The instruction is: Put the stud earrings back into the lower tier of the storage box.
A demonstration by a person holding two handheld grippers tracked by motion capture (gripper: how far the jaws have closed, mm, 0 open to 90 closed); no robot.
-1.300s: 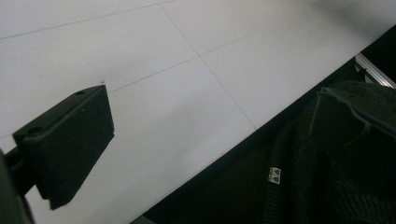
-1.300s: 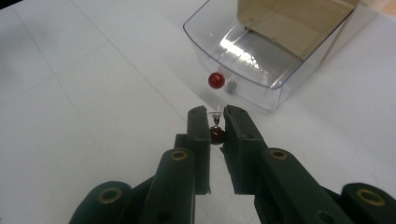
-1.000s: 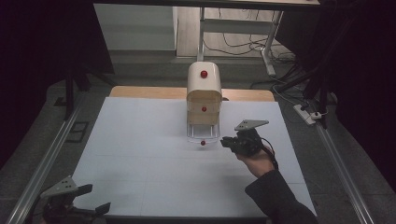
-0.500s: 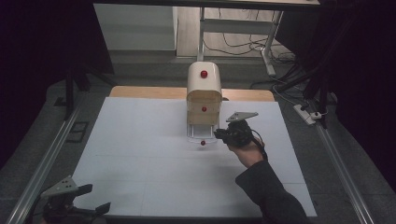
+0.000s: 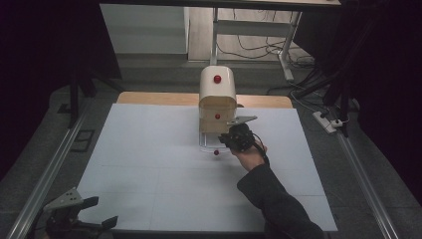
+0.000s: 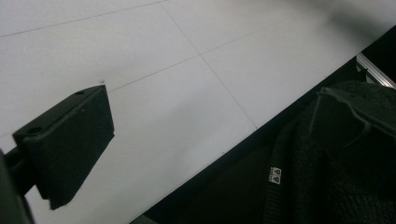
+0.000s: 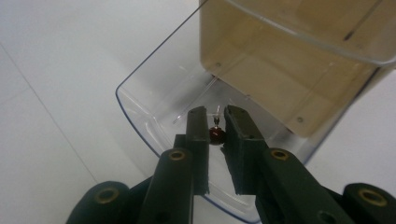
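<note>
1. Below the wooden cabinet (image 5: 217,94), a clear drawer (image 7: 154,107) juts toward the person, long axis front to back.
2. Right gripper (image 7: 216,122) nearly closed around the drawer's red knob (image 7: 216,135).
3. Left gripper (image 5: 82,219) spread, at the table's (image 5: 149,164) near-left corner.

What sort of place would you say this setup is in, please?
Probably a lab or workshop bench set up for recording. A white table flanked by metal rails, a desk frame with loose cables behind, and a power strip on the grey floor suggest so.
</note>
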